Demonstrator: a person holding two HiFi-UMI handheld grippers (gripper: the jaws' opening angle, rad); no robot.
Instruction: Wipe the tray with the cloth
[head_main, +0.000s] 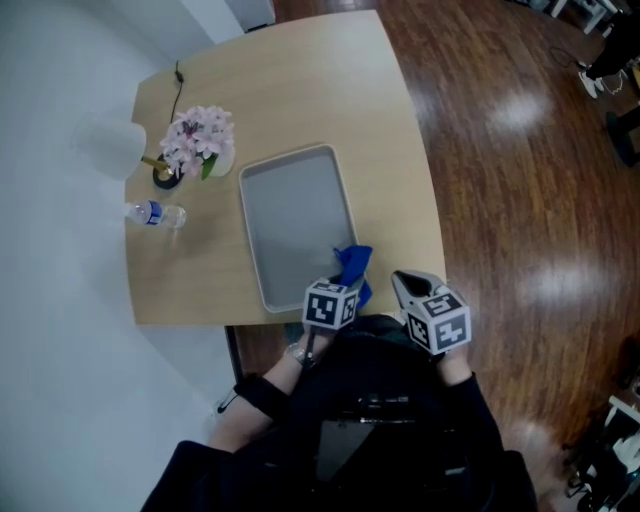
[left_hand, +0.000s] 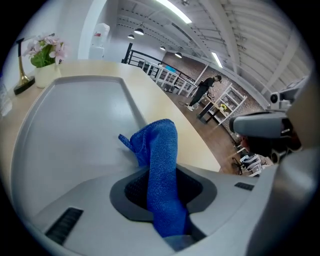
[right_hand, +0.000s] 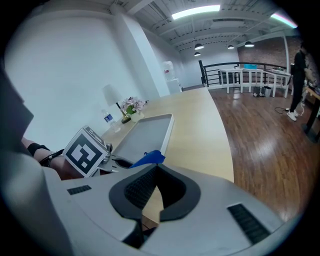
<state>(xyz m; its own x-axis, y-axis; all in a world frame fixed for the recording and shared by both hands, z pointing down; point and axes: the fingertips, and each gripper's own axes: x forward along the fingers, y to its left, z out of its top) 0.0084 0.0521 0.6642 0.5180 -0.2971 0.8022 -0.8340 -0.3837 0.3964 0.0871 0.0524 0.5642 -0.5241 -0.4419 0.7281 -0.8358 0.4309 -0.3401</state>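
A grey tray (head_main: 295, 215) lies lengthwise in the middle of the light wooden table (head_main: 300, 90). My left gripper (head_main: 343, 288) is over the tray's near right corner, shut on a blue cloth (head_main: 354, 267). In the left gripper view the cloth (left_hand: 162, 150) stands up from between the pads (left_hand: 131, 190), its free end folded over above the tray (left_hand: 75, 120). My right gripper (head_main: 415, 284) is just right of it at the table's near edge, shut with nothing in it. The right gripper view shows its fingertips (right_hand: 156, 167) meeting, with the cloth (right_hand: 147, 159) and tray (right_hand: 145, 132) beyond.
Pink flowers in a white vase (head_main: 200, 142), a dark stand (head_main: 165, 178), a white lamp shade (head_main: 110, 148) and a small water bottle (head_main: 155, 213) sit at the table's left. Wooden floor (head_main: 520, 150) lies right of the table. A person (left_hand: 204, 90) stands far off.
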